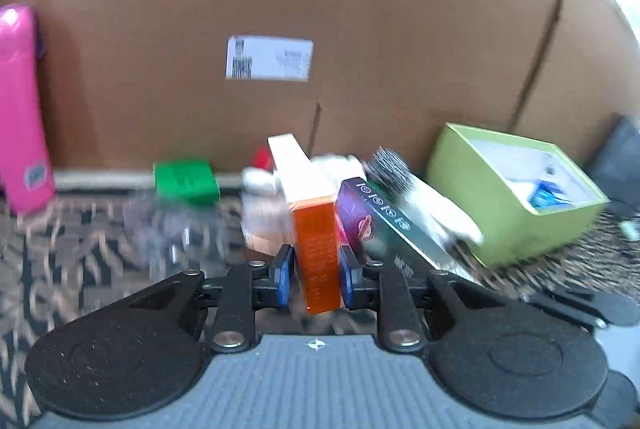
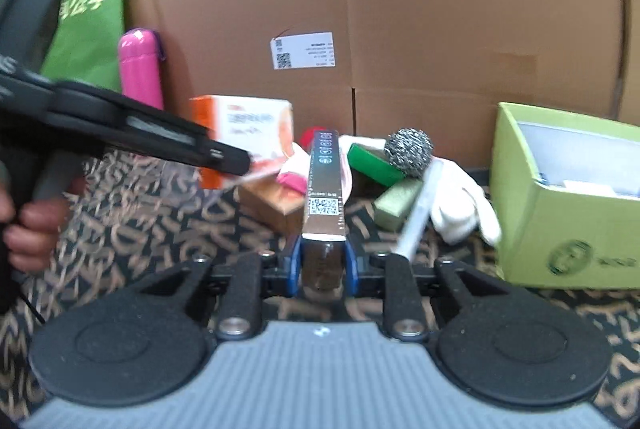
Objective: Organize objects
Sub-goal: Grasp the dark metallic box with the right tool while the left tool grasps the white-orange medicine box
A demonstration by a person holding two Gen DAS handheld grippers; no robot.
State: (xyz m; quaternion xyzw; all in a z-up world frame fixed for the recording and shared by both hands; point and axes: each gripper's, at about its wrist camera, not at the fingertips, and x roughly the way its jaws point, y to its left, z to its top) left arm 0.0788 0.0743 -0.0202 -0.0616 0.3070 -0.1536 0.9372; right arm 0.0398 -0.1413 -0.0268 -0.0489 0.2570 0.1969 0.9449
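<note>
My left gripper (image 1: 317,271) is shut on an orange and white carton (image 1: 316,249), its blue pads pressing both sides. In the right wrist view the same carton (image 2: 248,129) hangs at the tip of the left gripper (image 2: 236,161), which a hand (image 2: 32,229) holds. My right gripper (image 2: 322,263) is shut on a slim dark and silver box (image 2: 325,189) with a QR code on top. That slim box (image 1: 384,225) lies just right of the orange carton in the left wrist view. Both cartons are above a pile of small items on the patterned carpet (image 2: 140,213).
An open lime-green box (image 2: 560,197) stands at the right. A steel scourer (image 2: 410,149), a green block (image 2: 372,161), a white cloth (image 2: 460,205) and a pink bottle (image 2: 140,69) lie around. A large cardboard box (image 2: 400,9) walls off the back; a green bag (image 2: 92,17) leans at the left.
</note>
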